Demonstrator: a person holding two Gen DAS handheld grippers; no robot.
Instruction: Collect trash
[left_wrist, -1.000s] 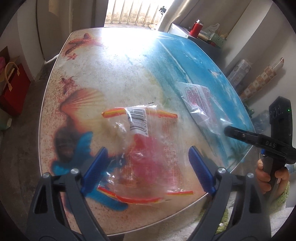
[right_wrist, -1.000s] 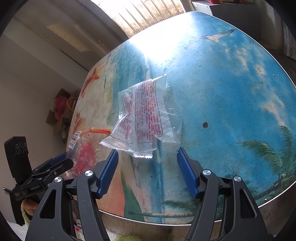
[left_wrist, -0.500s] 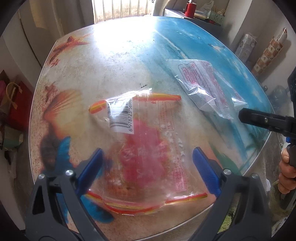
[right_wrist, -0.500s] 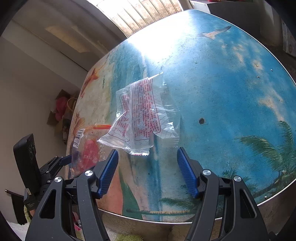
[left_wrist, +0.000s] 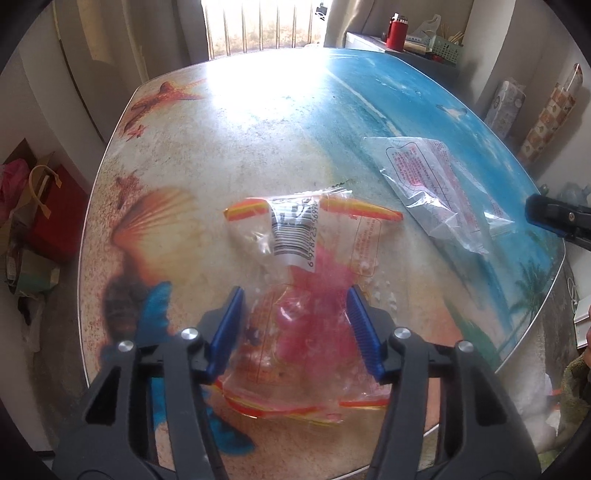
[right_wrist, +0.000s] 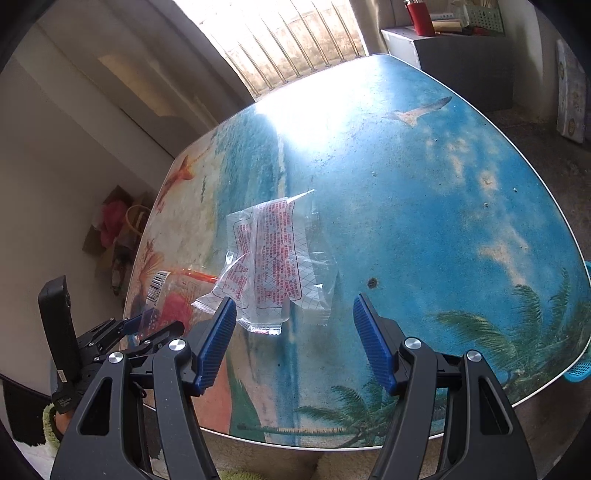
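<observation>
The table (left_wrist: 258, 122) has a glossy beach-scene print. Two wrappers lie directly on it: a pink-and-orange barcoded wrapper (left_wrist: 314, 266) near the 6 o'clock edge, and a clear red-printed wrapper (left_wrist: 436, 184) at its 2 o'clock.

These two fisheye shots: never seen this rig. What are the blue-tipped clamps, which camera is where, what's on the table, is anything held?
No robot here: a person carries a hand-held two-finger gripper in each hand, each with a camera looking forward along its fingers.

Left wrist view: the left gripper has its jaws around a red and yellow snack bag with a barcode. They have just been closing; the bag sits between them, but whether the pads press it yet is unclear.

Right wrist view: the right gripper is open, holding nothing, short of a clear wrapper with red print.

Both pieces lie on the beach-print table.
</observation>
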